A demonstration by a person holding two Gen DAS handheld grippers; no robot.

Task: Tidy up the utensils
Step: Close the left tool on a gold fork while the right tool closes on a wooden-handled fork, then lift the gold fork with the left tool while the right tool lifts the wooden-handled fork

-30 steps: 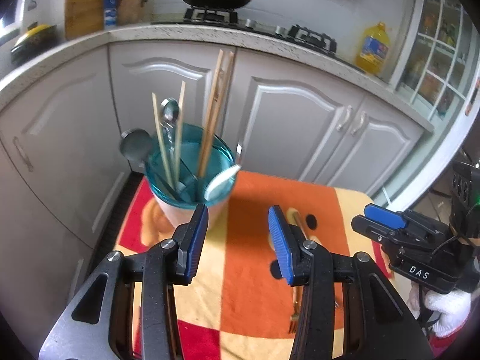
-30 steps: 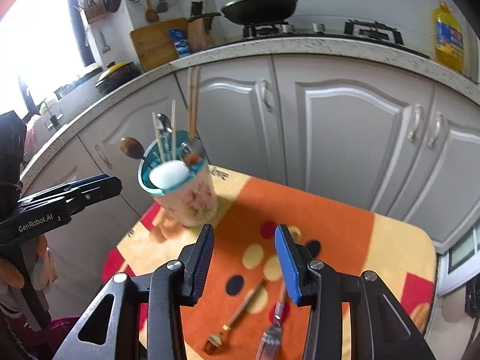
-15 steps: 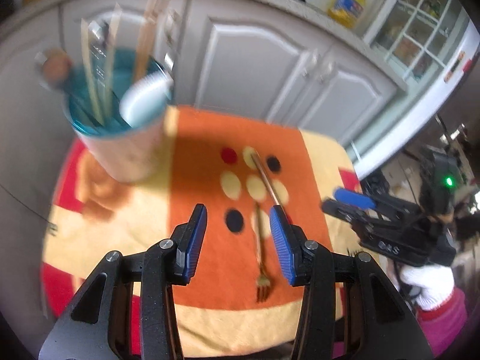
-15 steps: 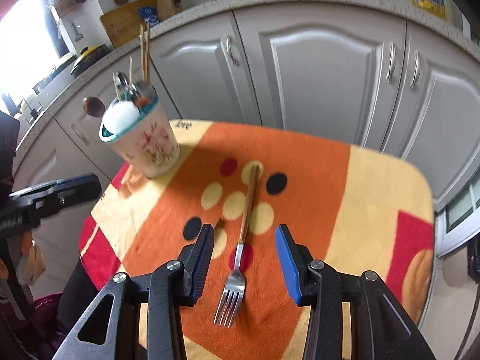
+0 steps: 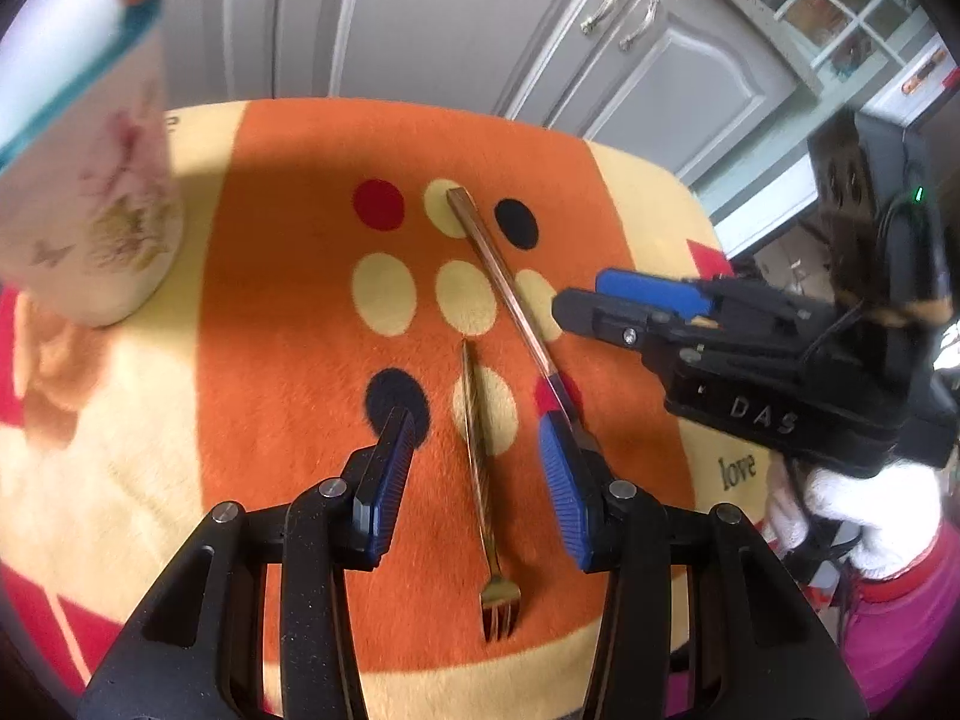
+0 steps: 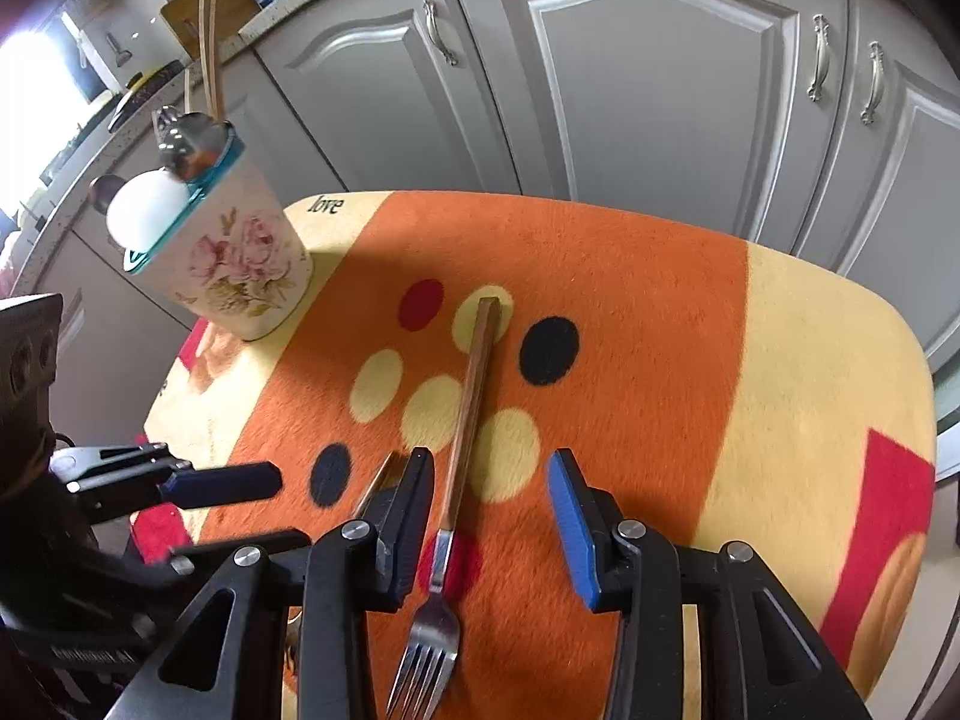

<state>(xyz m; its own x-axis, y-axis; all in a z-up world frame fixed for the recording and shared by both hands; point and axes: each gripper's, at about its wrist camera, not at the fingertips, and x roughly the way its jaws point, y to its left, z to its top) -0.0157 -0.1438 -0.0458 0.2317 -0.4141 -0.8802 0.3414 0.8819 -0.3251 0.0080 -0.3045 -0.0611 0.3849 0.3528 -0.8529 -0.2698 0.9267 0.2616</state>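
Observation:
Two forks lie on the orange blanket-covered table. A small gold fork (image 5: 480,480) lies between the fingers of my open left gripper (image 5: 477,438), tines toward me. A longer wooden-handled fork (image 6: 465,438) with steel tines lies between the fingers of my open right gripper (image 6: 489,480); it also shows in the left wrist view (image 5: 498,276). Both grippers hover low over the forks, not closed on them. The floral utensil cup (image 6: 240,264) with teal rim holds chopsticks and spoons at the far left, and shows in the left wrist view (image 5: 84,198).
The table cover (image 6: 780,360) is orange, yellow and red with dots. Grey kitchen cabinets (image 6: 630,72) stand just behind the table. The right gripper (image 5: 720,348) appears at the right of the left wrist view; the left gripper (image 6: 180,483) at the left of the right wrist view.
Both grippers have dropped down and forward toward the table. Each now straddles a fork. The cup has slid to the upper left of both views.

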